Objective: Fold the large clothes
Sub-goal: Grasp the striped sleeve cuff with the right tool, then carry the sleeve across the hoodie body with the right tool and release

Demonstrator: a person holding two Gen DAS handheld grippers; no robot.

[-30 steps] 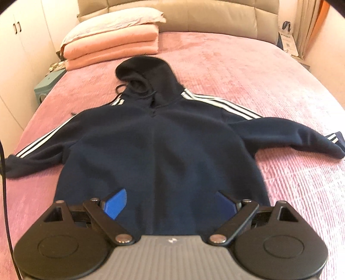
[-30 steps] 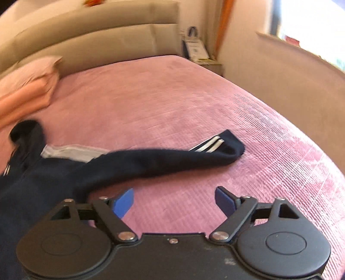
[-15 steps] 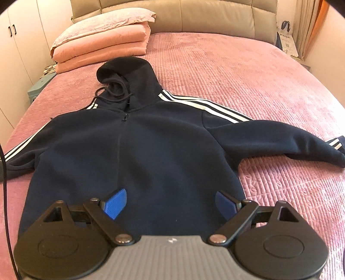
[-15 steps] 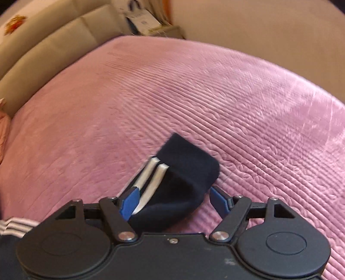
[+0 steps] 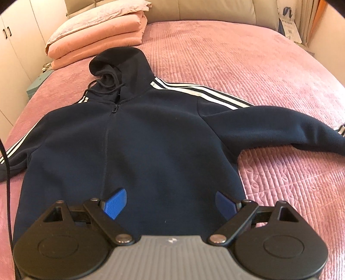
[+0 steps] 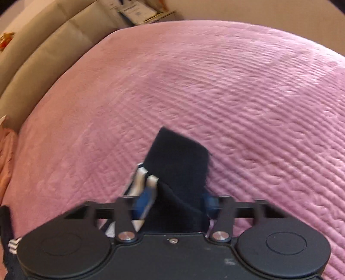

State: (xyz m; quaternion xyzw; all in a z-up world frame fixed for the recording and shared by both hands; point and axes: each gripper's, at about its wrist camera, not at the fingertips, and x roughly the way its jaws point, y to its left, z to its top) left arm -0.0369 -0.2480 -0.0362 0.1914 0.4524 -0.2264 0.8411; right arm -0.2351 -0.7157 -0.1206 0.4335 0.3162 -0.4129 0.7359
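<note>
Right gripper [image 6: 175, 201] jaws have just been closing, sleeve cuff [image 6: 179, 155] between them, pads look to be pinching it (blurry). Cuff points 12 o'clock. Left gripper [image 5: 170, 204] wide open, empty, above hoodie [image 5: 133, 140] hem; body runs toward 12 o'clock on the bed [image 5: 237, 60].

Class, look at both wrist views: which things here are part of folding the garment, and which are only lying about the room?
In the job:
- navy hoodie, spread flat on the pink bedspread
- its sleeve cuff, pinched in the right gripper, whose jaws have just been closing
- left gripper, open over the hem

Lying about:
- pillow
- folded peach blankets
- paper bag
</note>
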